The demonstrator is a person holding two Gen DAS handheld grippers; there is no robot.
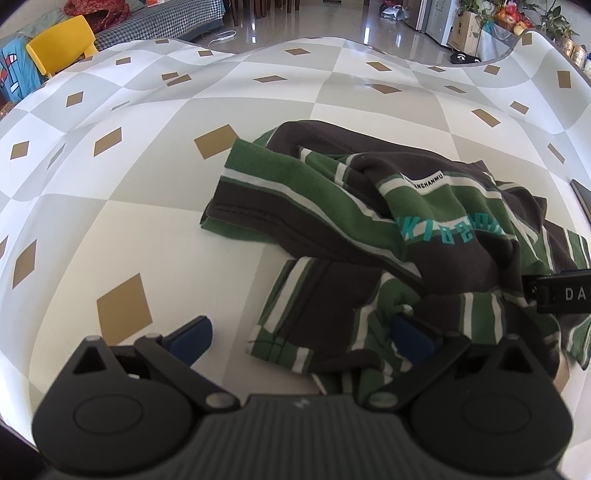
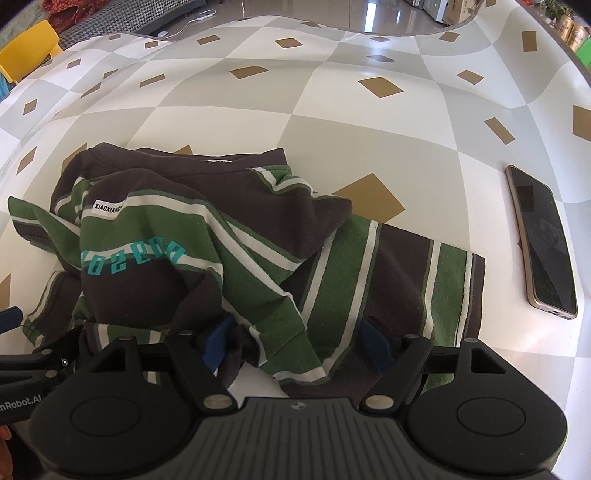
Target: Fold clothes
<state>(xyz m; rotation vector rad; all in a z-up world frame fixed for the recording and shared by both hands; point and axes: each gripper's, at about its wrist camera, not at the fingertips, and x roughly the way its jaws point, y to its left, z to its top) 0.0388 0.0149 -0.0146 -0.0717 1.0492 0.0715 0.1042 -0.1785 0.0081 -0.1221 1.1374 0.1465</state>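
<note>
A crumpled striped shirt (image 1: 369, 229) lies bunched on the checked table (image 1: 147, 184), a phone (image 2: 543, 240) to its right. Both the left gripper (image 1: 301, 334) and right gripper (image 2: 295, 341) are released, poised at its near edge. Folding hasn't begun; next they must pinch the hem and spread it flat.

it was a home: a checked tablecloth (image 1: 155, 110), a yellow chair (image 1: 61, 42), a sofa (image 1: 162, 18), houseplants (image 1: 546, 14), glossy floor tiles (image 1: 332, 18).

Shirt (image 2: 236, 243) on table (image 2: 369, 147), phone (image 2: 543, 240) right.
</note>
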